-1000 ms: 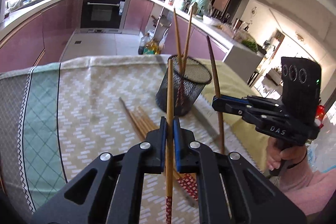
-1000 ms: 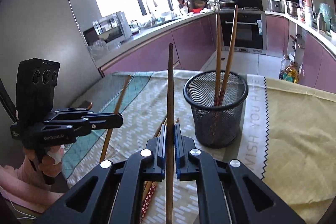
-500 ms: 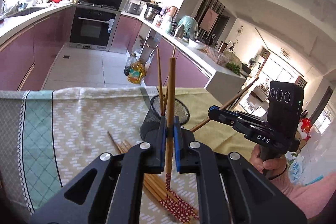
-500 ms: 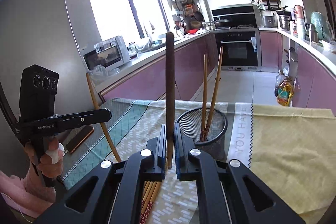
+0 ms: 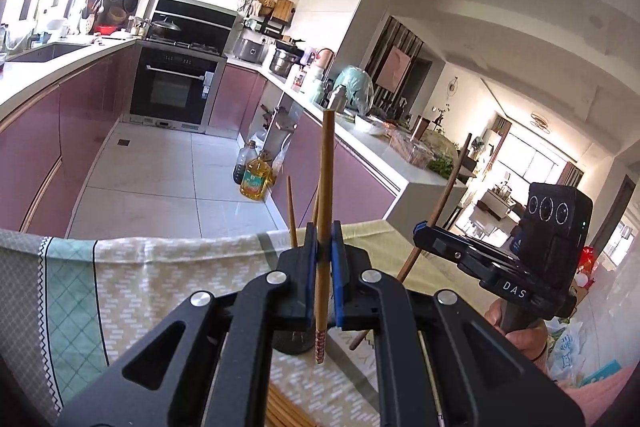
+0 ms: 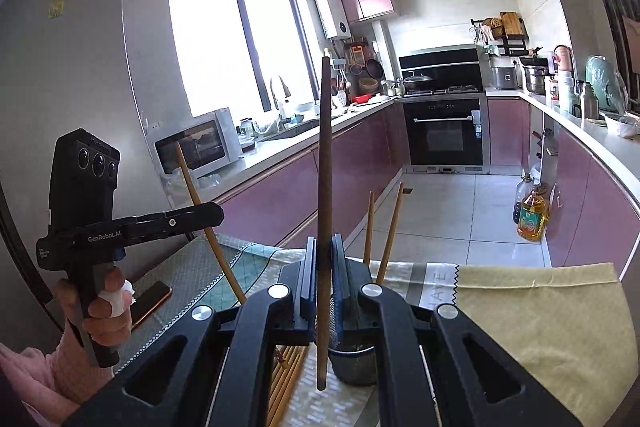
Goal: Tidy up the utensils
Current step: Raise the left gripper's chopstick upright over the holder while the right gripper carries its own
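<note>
Both grippers have risen since a second ago, off the woven patterned tablecloth. Left gripper pinches a slim light-bamboo chopstick with a red-patterned end; right gripper pinches a darker brown wooden chopstick. Behind stands the black wire-mesh cup (two sticks inside), loose bamboo chopsticks lying just beside it.
</note>
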A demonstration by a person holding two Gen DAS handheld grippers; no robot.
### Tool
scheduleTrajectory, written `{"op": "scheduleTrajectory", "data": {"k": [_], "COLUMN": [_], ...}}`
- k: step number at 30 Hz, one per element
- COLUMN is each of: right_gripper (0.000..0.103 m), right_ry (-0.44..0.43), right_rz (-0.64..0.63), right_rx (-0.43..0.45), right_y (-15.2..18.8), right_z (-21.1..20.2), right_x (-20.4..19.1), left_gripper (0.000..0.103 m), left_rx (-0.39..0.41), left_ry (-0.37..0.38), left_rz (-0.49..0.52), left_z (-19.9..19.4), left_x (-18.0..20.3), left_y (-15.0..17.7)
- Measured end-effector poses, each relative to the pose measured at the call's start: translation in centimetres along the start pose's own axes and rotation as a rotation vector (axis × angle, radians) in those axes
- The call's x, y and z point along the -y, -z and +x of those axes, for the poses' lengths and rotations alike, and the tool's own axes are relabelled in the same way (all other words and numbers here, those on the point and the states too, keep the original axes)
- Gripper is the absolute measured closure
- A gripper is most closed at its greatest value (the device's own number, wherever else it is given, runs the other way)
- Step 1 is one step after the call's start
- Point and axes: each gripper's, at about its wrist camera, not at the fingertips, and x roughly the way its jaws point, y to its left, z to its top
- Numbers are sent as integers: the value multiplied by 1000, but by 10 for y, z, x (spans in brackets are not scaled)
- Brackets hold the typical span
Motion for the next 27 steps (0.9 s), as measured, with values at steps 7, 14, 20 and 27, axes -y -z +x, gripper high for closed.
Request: {"op": "scheduleTrajectory", "data": {"k": [7,14,20,27], "right_gripper": [97,97,97,97], "right_ry": [14,46,52,65], "right_rz": [-2,-1,11,49], "right_rx": [49,28,-91,-220], "right_y": [-14,-16,-2,14], "right_z": [1,22,50,77], "right_x": [6,17,25,35], "left_gripper": [96,96,96,96], "left_rx": [44,28,-128,-243], "left_ry": [-6,-49,-74,-100], "left_rz": [2,30,100,127], "left_z": [11,36,71,104], "left_x": [3,6,8,-1], "left_y": [-21,-29,-8,8]}}
